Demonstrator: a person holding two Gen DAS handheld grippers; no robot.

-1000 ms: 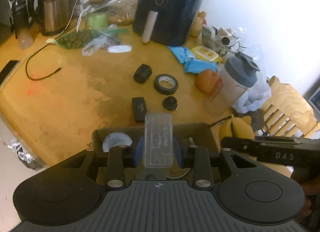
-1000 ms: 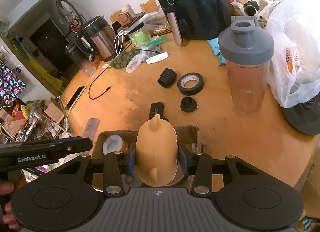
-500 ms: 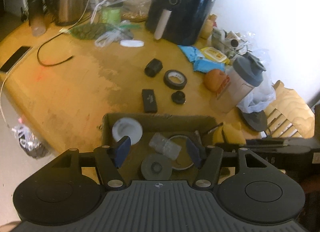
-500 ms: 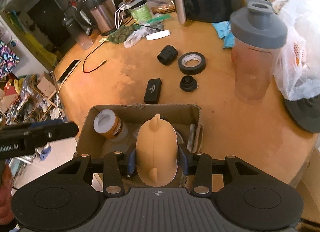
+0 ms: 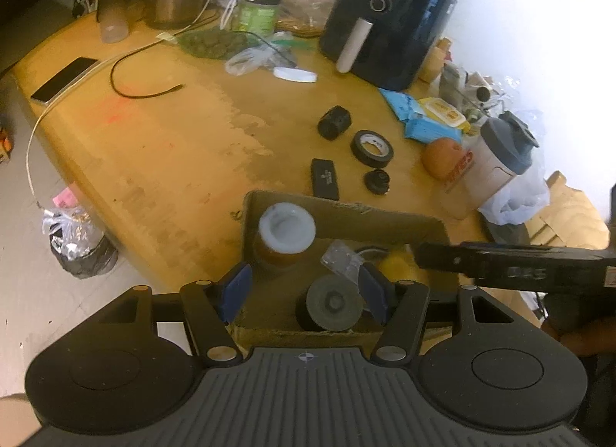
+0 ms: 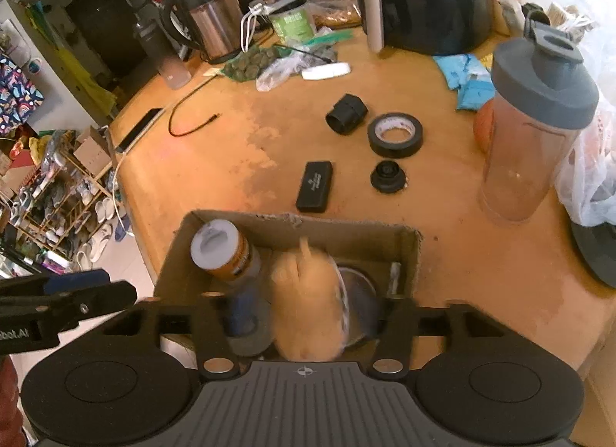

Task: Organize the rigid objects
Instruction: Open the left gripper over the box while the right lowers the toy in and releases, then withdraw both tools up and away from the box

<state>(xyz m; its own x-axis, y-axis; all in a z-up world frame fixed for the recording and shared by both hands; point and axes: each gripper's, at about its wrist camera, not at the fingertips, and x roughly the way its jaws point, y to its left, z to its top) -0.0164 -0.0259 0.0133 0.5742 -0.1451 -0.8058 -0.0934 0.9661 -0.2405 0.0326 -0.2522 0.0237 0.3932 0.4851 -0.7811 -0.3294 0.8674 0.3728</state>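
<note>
A: Cluttered round wooden table (image 6: 215,162), and at its near edge sits the open brown cardboard box (image 6: 346,233). Where's the piece that matters?

B: The rounded yellow-orange plastic figure (image 6: 308,304) is over the box's middle, blurred, between the right gripper (image 6: 308,312) fingers. Those jaws are opening, and the pads look clear of it, so I judge it is dropping in.

A: What's around it?

B: At its ten o'clock stands an orange jar with a white lid (image 6: 223,250); at three o'clock a round metal-rimmed dish (image 6: 358,289) lies on the box floor. The left gripper (image 5: 304,289) hangs open and empty over the same box, above a grey disc-topped cylinder (image 5: 331,302) and a small clear plastic case (image 5: 340,260).

A: Risks?

B: The figure could land on the dish rim and roll, or knock the jar over. Both grippers crowd one box, so a clash is possible.

A: Beyond the box?

B: At twelve o'clock, a flat black rectangular case (image 6: 315,187), a black tape roll (image 6: 394,134), a small black round knob (image 6: 387,176) and a black hexagonal cap (image 6: 346,114) lie unsorted on the table; a careless sweep could scatter them.
</note>
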